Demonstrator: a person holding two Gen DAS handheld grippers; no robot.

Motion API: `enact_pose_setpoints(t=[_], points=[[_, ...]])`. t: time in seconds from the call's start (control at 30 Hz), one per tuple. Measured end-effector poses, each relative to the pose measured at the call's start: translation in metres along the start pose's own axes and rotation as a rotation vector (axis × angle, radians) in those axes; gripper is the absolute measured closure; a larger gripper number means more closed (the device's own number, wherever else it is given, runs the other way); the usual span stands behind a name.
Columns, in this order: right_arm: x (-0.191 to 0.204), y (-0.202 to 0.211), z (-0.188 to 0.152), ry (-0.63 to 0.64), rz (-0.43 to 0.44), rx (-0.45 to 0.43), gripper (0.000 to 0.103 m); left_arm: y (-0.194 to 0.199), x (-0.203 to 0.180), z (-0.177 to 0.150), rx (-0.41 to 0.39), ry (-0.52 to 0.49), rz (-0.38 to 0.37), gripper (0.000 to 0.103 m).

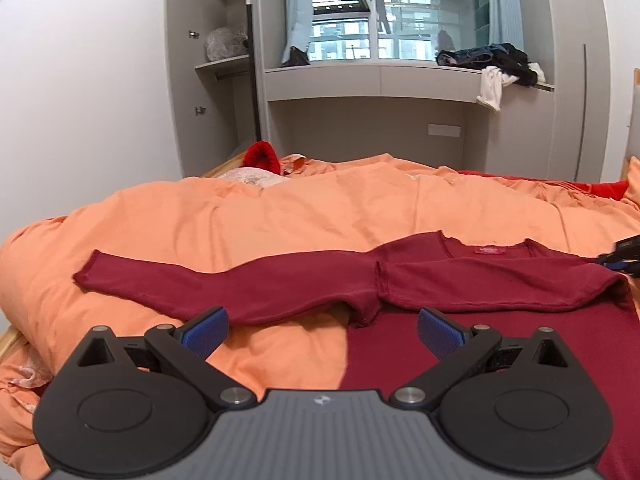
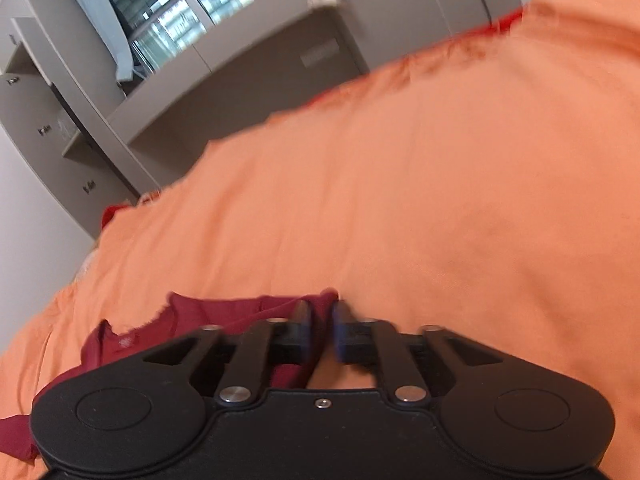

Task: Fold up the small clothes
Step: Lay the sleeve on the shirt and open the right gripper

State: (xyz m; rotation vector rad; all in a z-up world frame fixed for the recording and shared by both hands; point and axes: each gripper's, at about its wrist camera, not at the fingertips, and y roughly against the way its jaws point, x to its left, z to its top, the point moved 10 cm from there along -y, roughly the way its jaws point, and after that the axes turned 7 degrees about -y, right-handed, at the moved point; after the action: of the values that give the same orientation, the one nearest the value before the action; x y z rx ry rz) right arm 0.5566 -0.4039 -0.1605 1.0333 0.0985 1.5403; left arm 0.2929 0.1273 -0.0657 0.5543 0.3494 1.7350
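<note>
We had the dark red shirt [image 1: 500, 320] flat on the orange duvet [image 1: 280, 208]. Our right gripper [image 2: 322, 322] was nearly together, pinching its shoulder edge; so thin a hold could slip. Our left gripper [image 1: 322, 330] stood apart, empty. Free room lay toward twelve o'clock; the bed edge toward nine.

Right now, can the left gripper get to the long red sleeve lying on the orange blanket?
Probably yes. The left gripper is open and empty, and the sleeve lies flat just ahead of its fingertips on the orange blanket, with nothing between them.
</note>
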Motion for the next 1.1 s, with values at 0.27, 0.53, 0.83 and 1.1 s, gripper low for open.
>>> enact_pose_setpoints(t=[0.27, 0.53, 0.83, 1.1], points=[[0.074, 0.118, -0.072, 0.602, -0.052, -0.168, 0.049, 0.007, 0.016, 0.0, -0.012, 0.022, 0.002, 0.001], [0.079, 0.074, -0.13, 1.01, -0.285, -0.119, 0.094, 0.016, 0.028, -0.002, -0.02, 0.042, 0.019, 0.001], [0.087, 0.098, -0.14, 1.168, -0.364, -0.079, 0.059, 0.021, 0.051, -0.008, -0.011, 0.048, 0.051, 0.001], [0.273, 0.07, -0.204, 1.082, 0.162, -0.012, 0.056, 0.027, 0.057, -0.007, -0.026, 0.045, 0.045, 0.001]])
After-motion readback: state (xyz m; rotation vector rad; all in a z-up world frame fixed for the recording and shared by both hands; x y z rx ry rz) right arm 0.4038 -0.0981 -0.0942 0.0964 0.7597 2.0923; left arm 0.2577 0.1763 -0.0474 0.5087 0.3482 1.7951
